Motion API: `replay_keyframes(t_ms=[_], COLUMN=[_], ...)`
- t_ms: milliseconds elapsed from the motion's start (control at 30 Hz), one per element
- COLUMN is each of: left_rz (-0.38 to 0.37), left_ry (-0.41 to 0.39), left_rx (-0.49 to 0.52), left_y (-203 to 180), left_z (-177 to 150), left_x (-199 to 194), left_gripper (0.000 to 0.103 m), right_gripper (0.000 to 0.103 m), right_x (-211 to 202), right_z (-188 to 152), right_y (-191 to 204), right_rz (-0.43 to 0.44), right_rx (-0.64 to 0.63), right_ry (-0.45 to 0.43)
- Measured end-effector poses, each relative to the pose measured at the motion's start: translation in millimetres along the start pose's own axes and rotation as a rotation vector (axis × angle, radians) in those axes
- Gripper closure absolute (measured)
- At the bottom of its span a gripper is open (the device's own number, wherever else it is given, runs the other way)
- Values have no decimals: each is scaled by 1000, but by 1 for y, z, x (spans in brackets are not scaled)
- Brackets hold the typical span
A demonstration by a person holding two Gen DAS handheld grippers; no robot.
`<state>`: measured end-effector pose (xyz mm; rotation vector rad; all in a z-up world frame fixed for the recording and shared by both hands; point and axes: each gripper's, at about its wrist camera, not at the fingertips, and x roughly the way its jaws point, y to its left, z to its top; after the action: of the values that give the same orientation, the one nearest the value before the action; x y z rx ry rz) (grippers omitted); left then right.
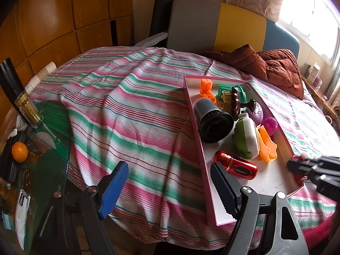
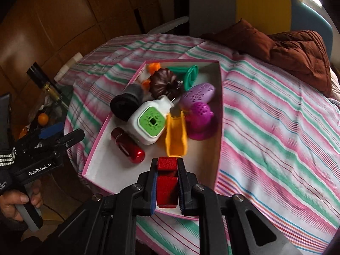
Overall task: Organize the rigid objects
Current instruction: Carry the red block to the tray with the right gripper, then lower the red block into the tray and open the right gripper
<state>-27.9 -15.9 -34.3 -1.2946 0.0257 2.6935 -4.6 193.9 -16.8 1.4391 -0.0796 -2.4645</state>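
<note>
While right gripper point(image 2: 166, 182) clamps red block point(image 2: 167, 188) over tray point(image 2: 220, 114), left gripper point(image 1: 167, 188) wide, empty

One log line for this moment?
right gripper: shut on red block over pink tray | left gripper: open, empty

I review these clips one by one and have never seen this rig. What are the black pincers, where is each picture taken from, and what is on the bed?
No robot here: a person holds a handheld gripper in each hand, with a camera looking along its jaws. One picture is from the left gripper, open and empty; the other is from the right gripper, closed on a red block. On the striped cloth sits a pink-edged box holding small toys and a red cylinder. The block is over the box's near end.
</note>
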Motion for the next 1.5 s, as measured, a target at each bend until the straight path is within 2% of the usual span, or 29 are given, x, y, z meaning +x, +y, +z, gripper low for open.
replay_keyframes(t_ms=[233, 567, 667, 767, 967, 1067, 1400, 1500], left_rz=[-1, -4, -4, 0, 10, 11, 13, 23], left_ry=[17, 28, 29, 31, 28, 15, -24, -39], left_rx=[-1, 3, 1, -4, -9, -14, -3, -1], left_y=[1, -1, 0, 1, 1, -1, -11, -14], left_z=[-1, -3, -3, -2, -4, -4, -6, -9], left_x=[4, 7, 7, 8, 7, 3, -10, -15], left_gripper=[23, 23, 23, 23, 22, 16, 10, 3], right_gripper=[89, 89, 81, 81, 79, 77, 70, 67], right_x=[36, 55, 56, 55, 50, 47, 26, 17], right_z=[-2, 1, 0, 0, -4, -6, -17, -20], right_y=[12, 17, 18, 18, 15, 14, 23, 28], right_rz=[17, 6, 11, 16, 16, 10, -48, -76], right_rx=[-3, -22, -28, -24, -5, 8, -24, -29], right_ry=[73, 90, 87, 90, 76, 68, -12, -48])
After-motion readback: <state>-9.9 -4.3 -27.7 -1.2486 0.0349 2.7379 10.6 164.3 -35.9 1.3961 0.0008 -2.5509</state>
